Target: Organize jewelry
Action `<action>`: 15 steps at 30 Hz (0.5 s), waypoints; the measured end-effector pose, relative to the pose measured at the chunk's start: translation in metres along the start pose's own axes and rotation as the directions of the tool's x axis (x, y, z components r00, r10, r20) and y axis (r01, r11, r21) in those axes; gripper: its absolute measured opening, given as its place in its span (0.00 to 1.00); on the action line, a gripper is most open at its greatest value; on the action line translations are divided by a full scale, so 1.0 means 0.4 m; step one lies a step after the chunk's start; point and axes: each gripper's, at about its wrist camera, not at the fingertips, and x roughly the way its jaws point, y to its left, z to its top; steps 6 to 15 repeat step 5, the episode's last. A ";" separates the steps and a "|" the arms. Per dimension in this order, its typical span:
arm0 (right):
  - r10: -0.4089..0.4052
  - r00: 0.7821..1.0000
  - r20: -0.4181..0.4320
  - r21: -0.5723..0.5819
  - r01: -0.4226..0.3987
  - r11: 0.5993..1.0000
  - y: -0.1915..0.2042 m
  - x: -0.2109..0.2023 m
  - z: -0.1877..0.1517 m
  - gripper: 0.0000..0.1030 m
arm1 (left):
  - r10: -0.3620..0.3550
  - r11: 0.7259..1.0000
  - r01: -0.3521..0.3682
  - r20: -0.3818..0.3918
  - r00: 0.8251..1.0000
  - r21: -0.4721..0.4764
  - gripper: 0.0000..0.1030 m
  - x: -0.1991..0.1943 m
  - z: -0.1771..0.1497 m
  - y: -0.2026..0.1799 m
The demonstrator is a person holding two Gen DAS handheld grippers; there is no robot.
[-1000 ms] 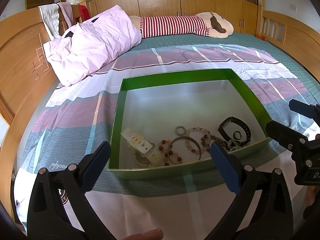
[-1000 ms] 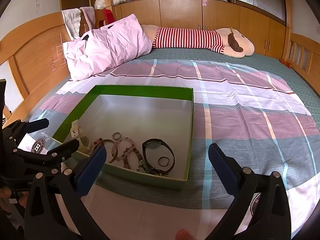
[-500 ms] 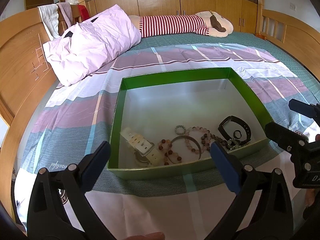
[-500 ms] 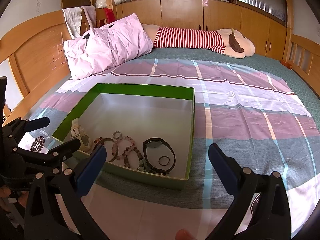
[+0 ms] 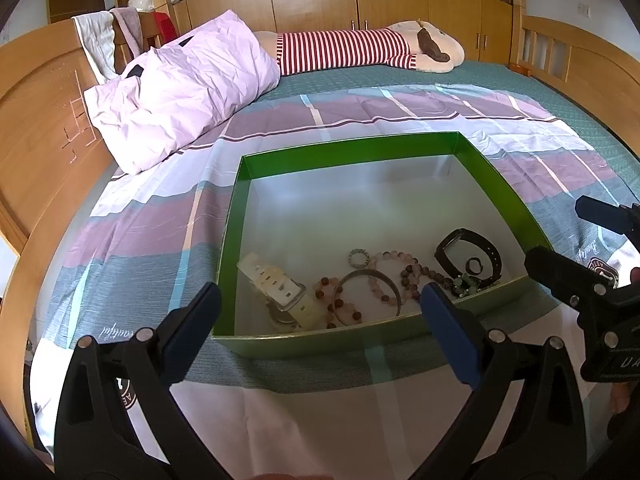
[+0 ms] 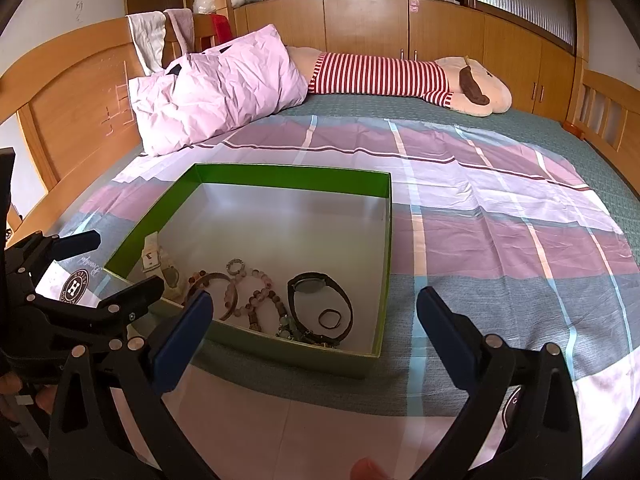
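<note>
Change since a second ago: almost none; the box sits a shade lower ahead of the left tool, jewelry unshifted.
Left tool (image 5: 320,308): spread wide, holding nothing, poised just short of the box's near wall.
Right tool (image 6: 314,316): also wide and bare, near the box's near right corner.
Green box (image 5: 352,154): on the bed, directly ahead of both tools.
Contents: cream watch (image 5: 280,290), bead bracelets (image 5: 394,276), black watch (image 5: 470,254), small ring (image 5: 358,258), bunched along the wall nearest the tools.
Task reading: jewelry lies gathered in the box; whether sorting is due or finished is unsettled.
</note>
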 end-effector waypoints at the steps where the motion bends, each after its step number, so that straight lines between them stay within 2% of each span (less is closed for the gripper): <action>1: 0.001 1.000 0.000 0.000 -0.001 1.000 0.000 0.000 0.000 0.99 | 0.000 1.000 0.000 -0.002 1.000 0.000 0.98 0.000 0.001 0.000; 15: 0.001 1.000 -0.001 -0.001 -0.001 1.000 0.002 0.001 -0.001 0.99 | 0.001 1.000 -0.001 -0.008 1.000 -0.002 0.98 0.002 0.002 0.002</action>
